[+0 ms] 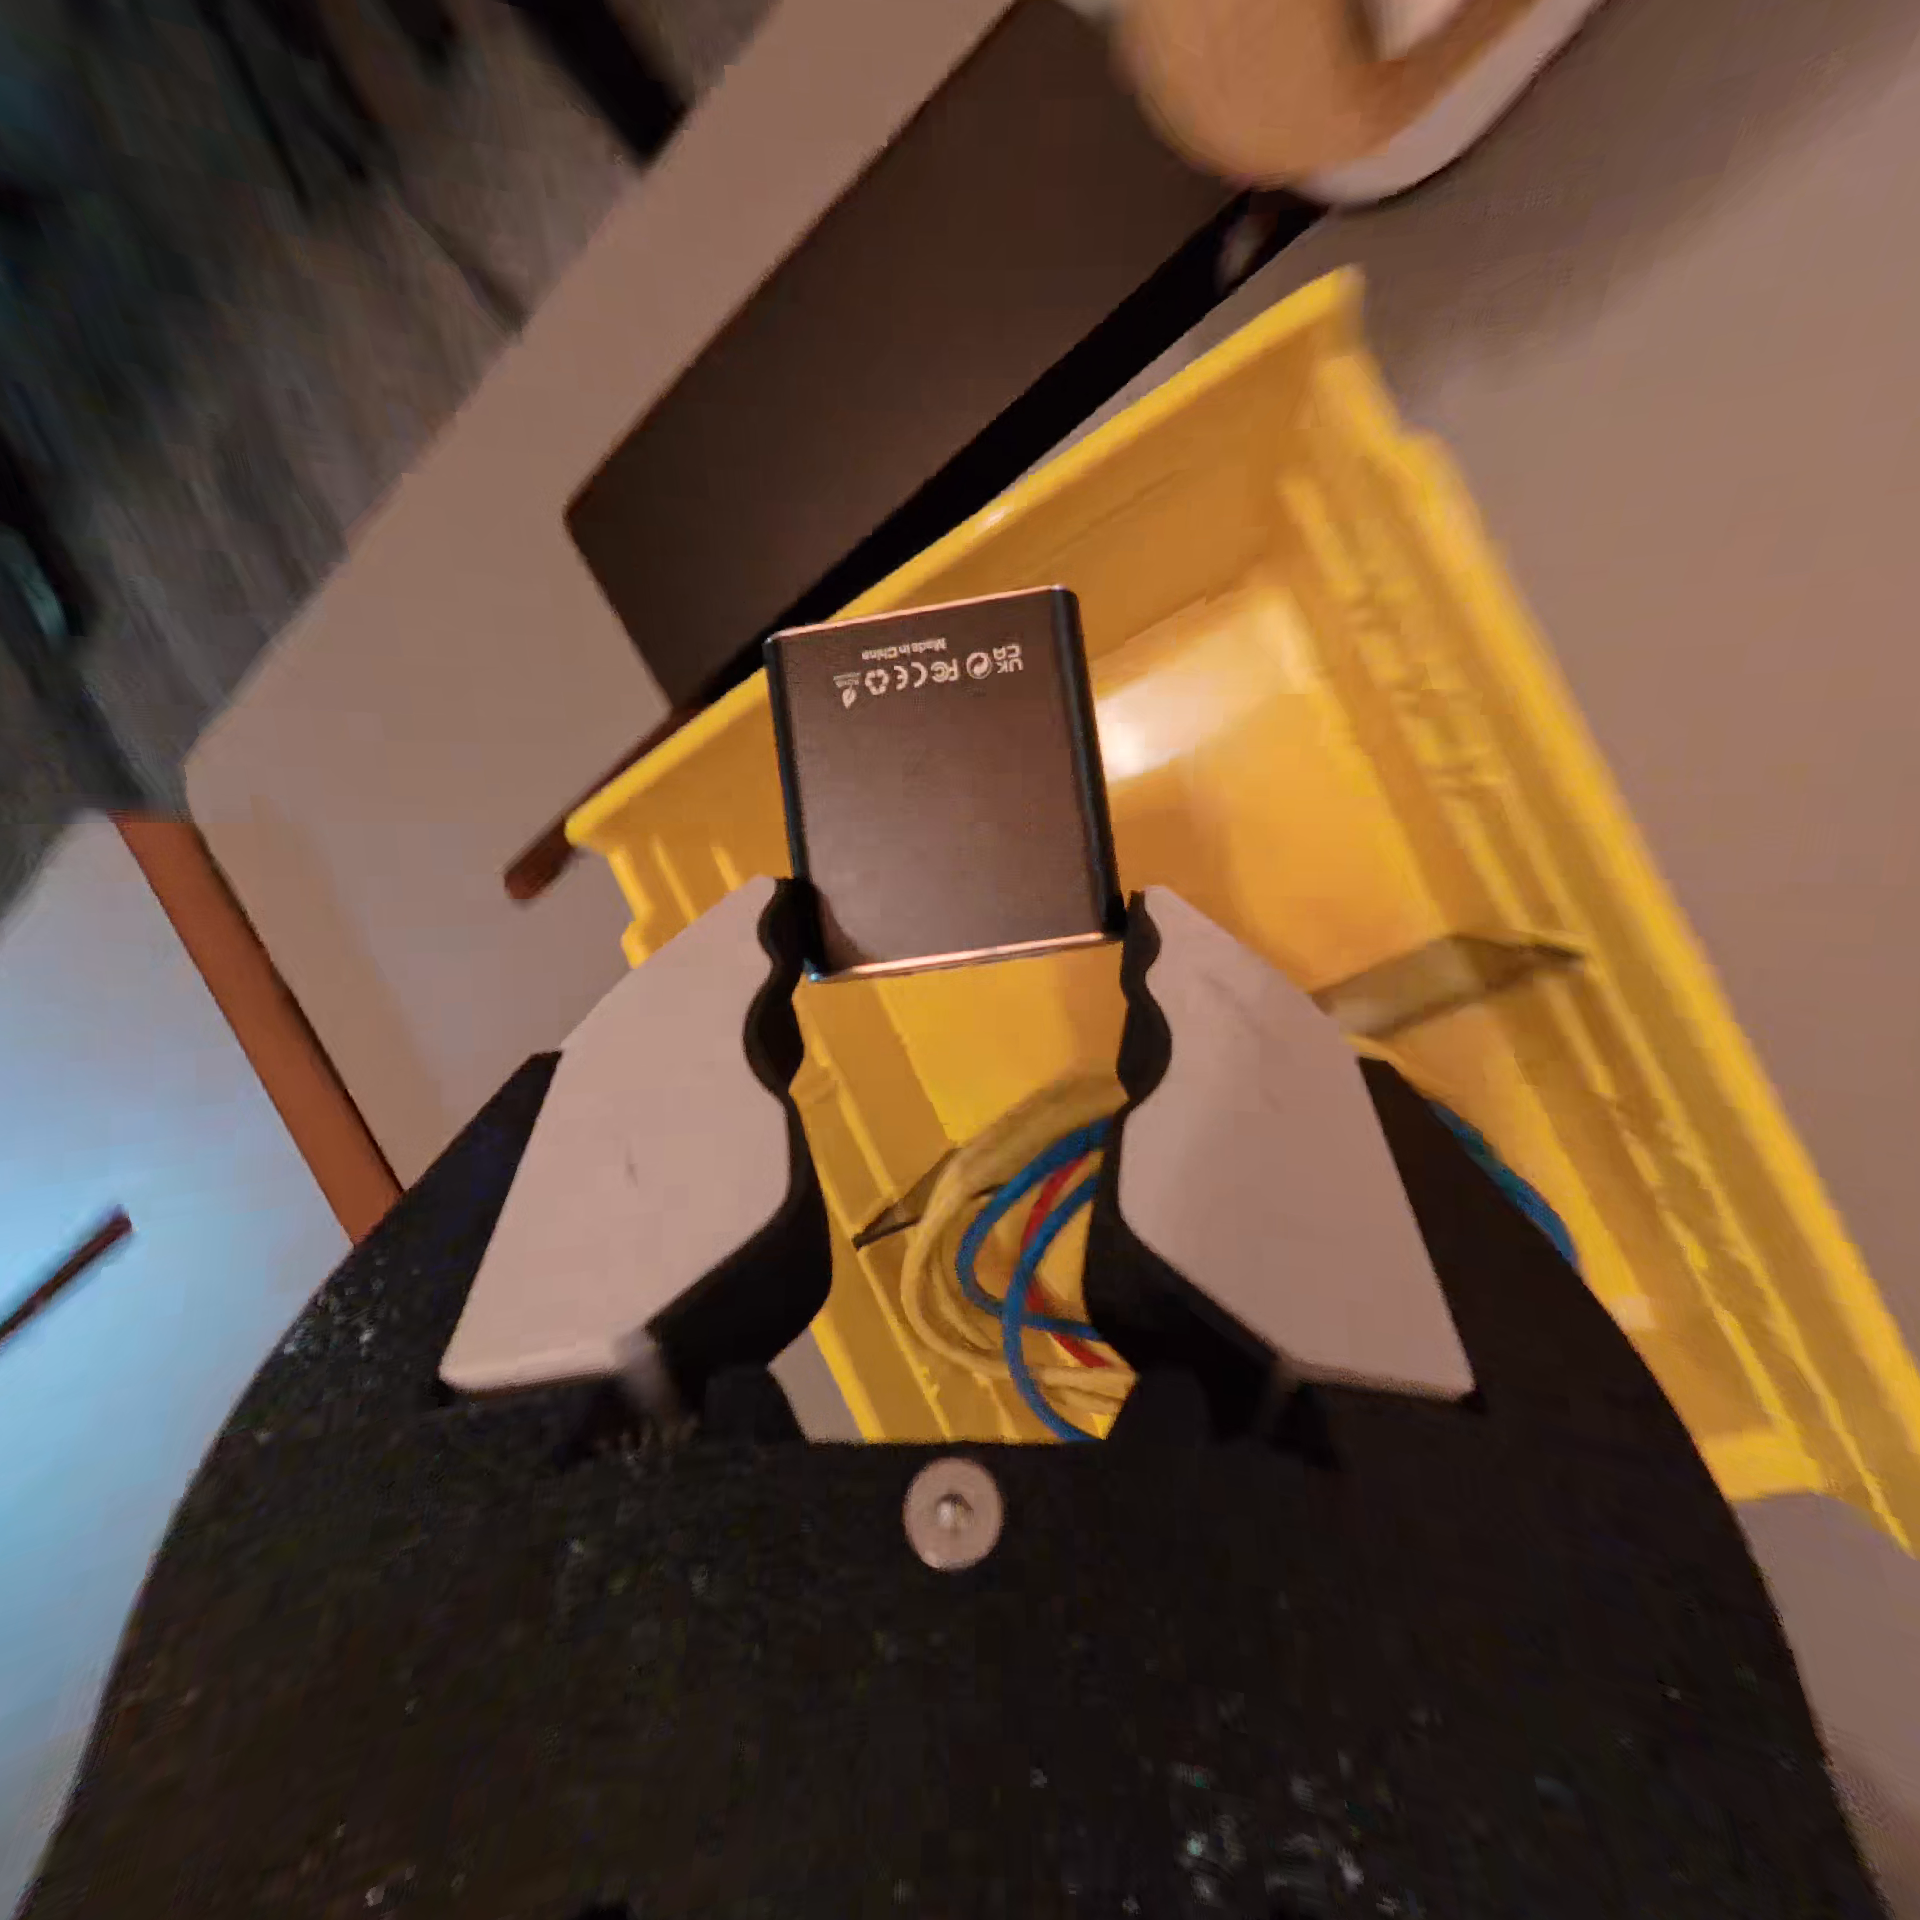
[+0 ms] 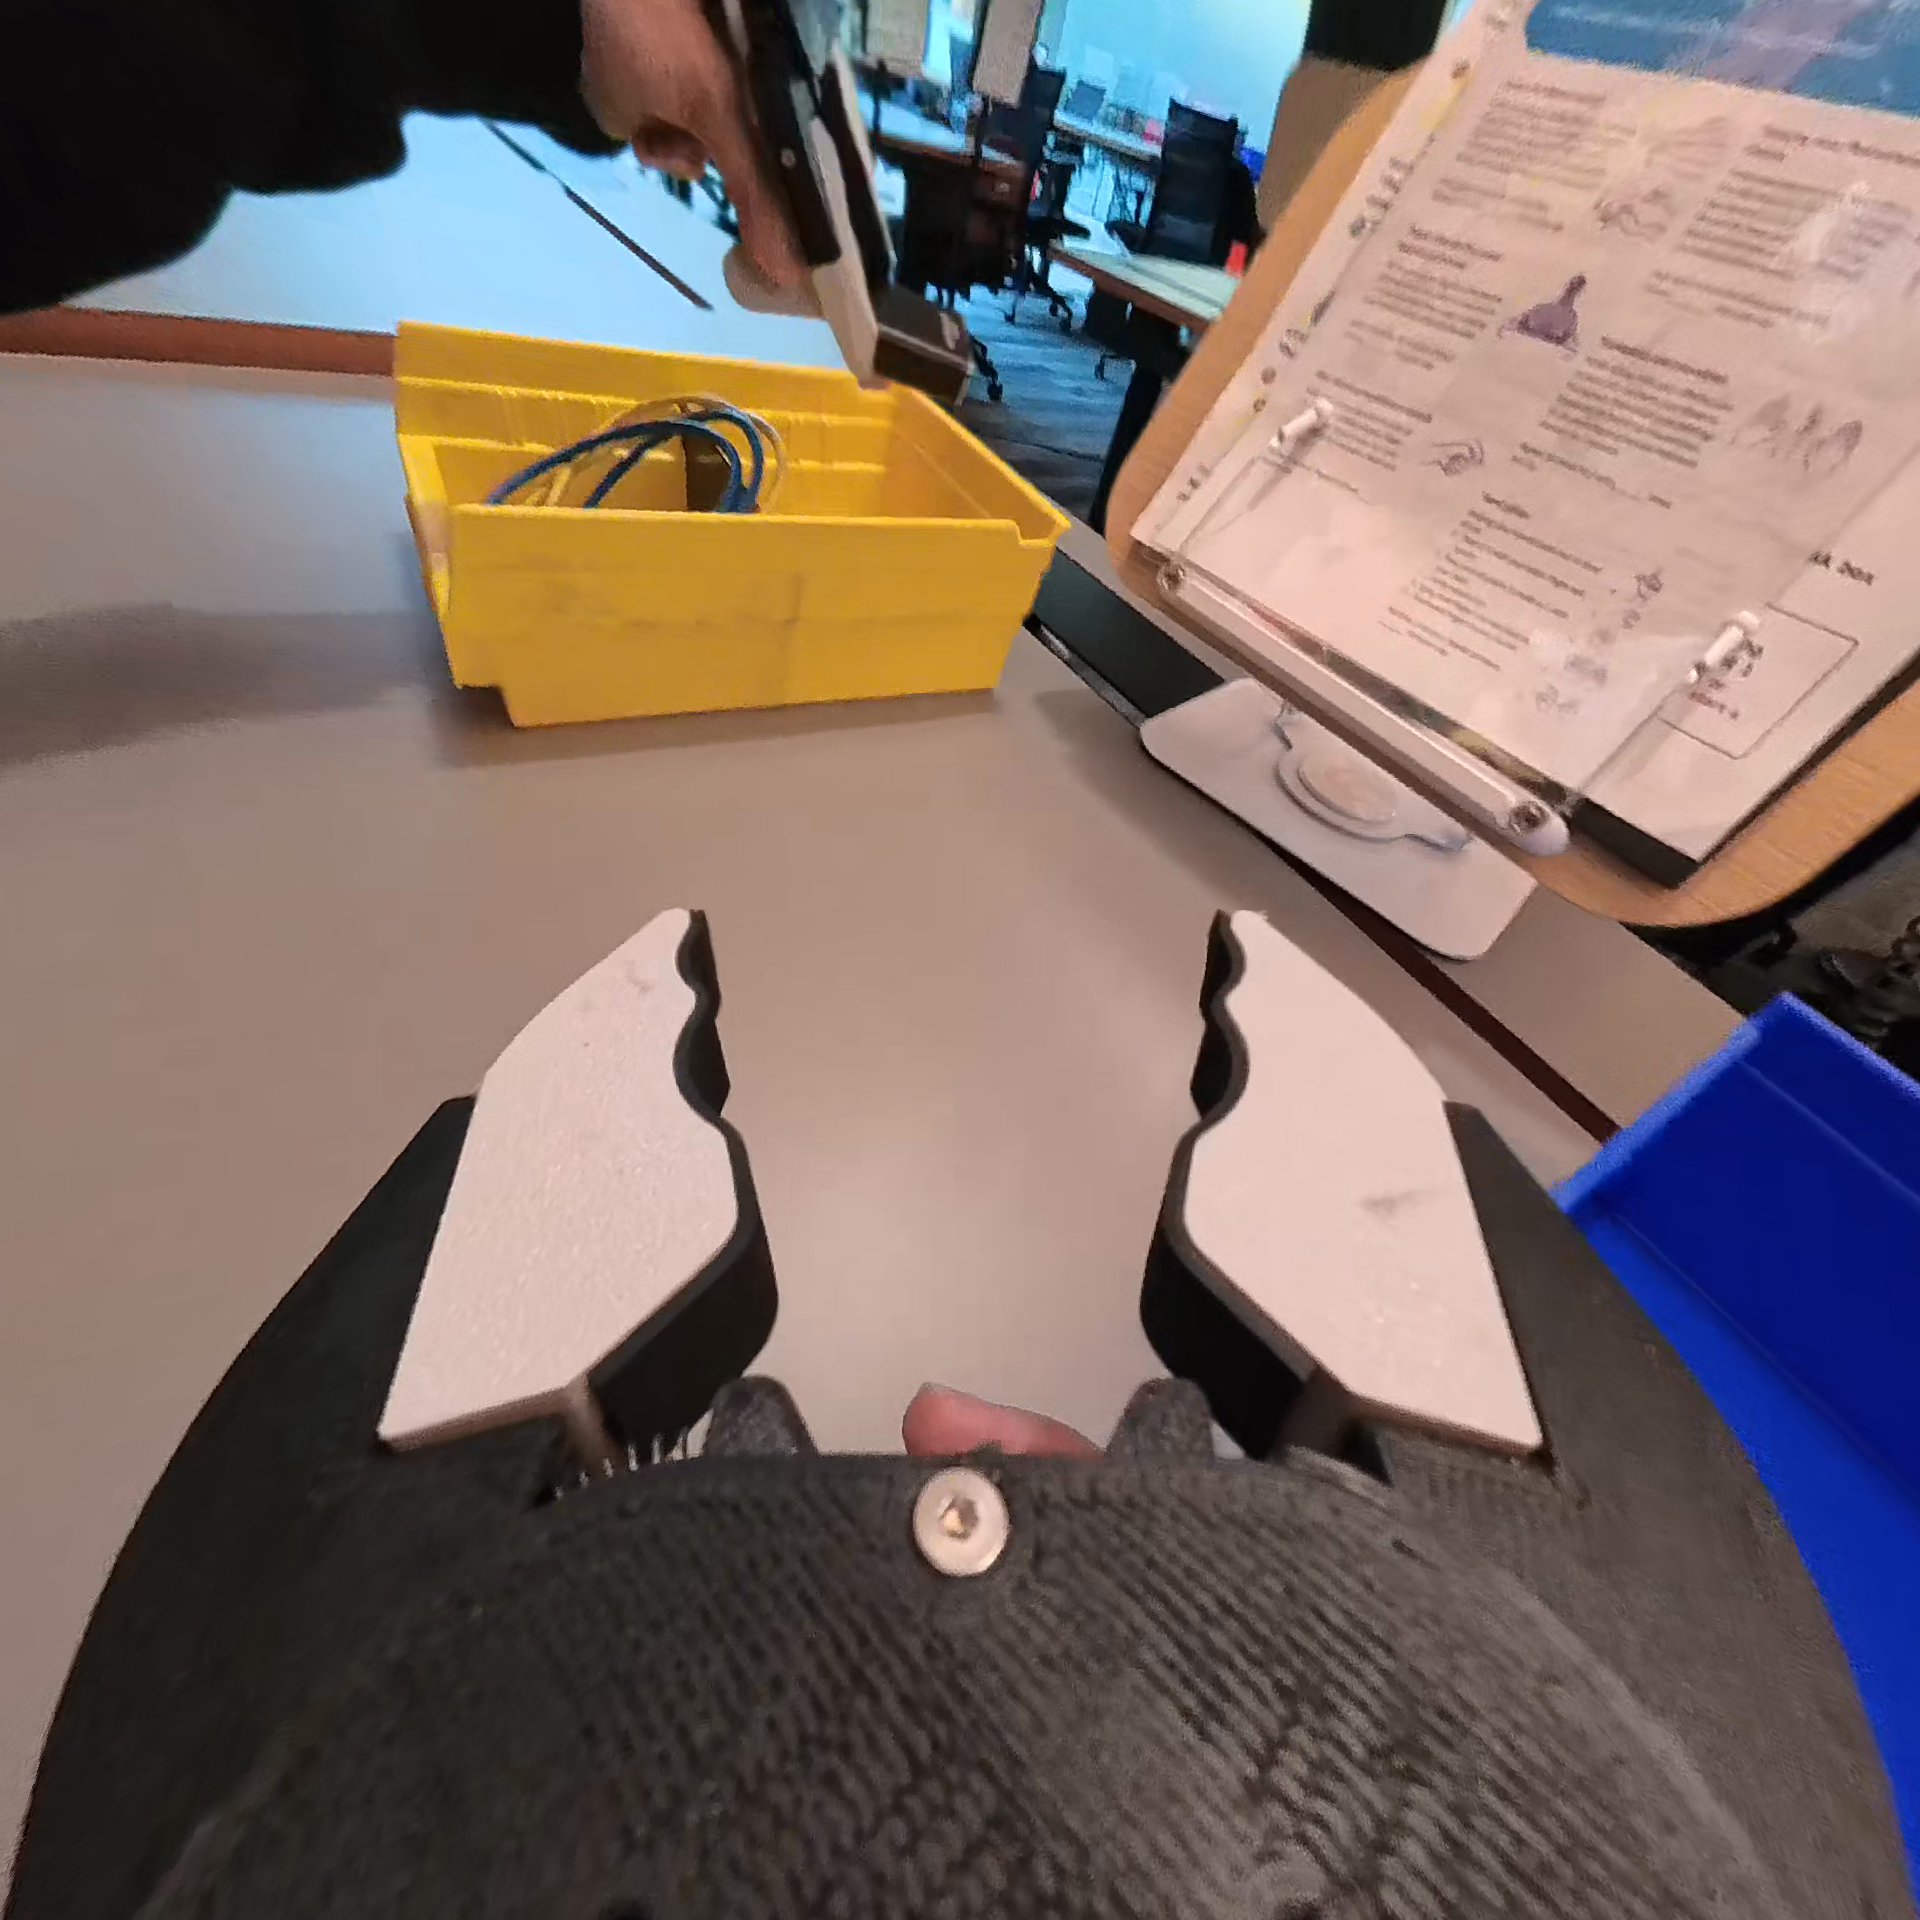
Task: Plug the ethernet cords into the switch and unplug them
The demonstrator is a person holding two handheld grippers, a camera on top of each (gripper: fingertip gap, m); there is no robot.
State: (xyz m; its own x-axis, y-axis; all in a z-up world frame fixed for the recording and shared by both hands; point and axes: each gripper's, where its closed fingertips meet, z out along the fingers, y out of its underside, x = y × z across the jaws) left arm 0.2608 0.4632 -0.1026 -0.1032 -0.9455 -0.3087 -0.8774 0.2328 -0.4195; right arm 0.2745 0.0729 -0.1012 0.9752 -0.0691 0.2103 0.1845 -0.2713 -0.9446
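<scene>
My left gripper point(image 1: 961, 920) is shut on a small black switch point(image 1: 940, 784), held by its near end above the yellow bin point(image 1: 1382, 727). Coiled blue, red and cream ethernet cords point(image 1: 1023, 1278) lie in the bin's near compartment. In the right wrist view the left gripper point(image 2: 883, 364) holds the switch point(image 2: 920, 348) over the far right corner of the bin point(image 2: 727, 613), and the cords point(image 2: 665, 457) show inside it. My right gripper point(image 2: 961, 977) is open and empty, low over the grey table point(image 2: 312, 883), well in front of the bin.
A wooden book stand point(image 2: 1226, 416) with an open page point(image 2: 1558, 364) on a white base point(image 2: 1351, 810) stands at the right. A blue bin point(image 2: 1787, 1247) sits at the near right. A black strip point(image 2: 1112, 644) lies beside the yellow bin. The table edge runs behind the bin.
</scene>
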